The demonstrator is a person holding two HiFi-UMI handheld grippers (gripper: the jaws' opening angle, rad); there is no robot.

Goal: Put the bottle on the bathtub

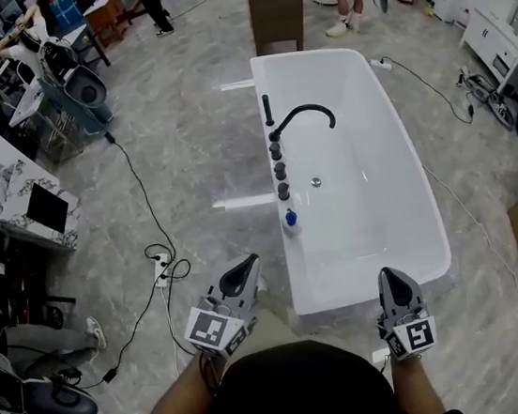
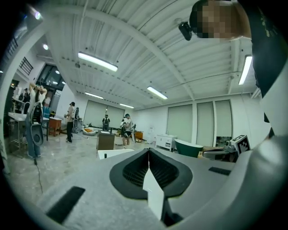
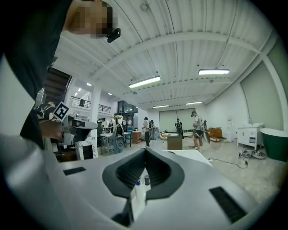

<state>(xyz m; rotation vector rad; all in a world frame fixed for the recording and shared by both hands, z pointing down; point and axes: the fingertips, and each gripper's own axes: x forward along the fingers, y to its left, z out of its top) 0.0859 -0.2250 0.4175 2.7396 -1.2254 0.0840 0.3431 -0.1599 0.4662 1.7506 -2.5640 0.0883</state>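
At frame centre, head view: bottle [image 1: 290,221] upright on bathtub [image 1: 367,234] rim.
Left gripper [image 1: 247,266]: jaws together, empty.
Right gripper [image 1: 389,275]: jaws together, empty; only its view shows me the bottle past them.

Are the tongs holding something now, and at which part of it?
Nothing is held. The left tongs and the right tongs are both shut and empty. The bottle stands free on the rim of the bathtub.

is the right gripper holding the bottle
No: the bottle stands on the bathtub rim, well ahead of the right gripper, whose jaws are closed on nothing.
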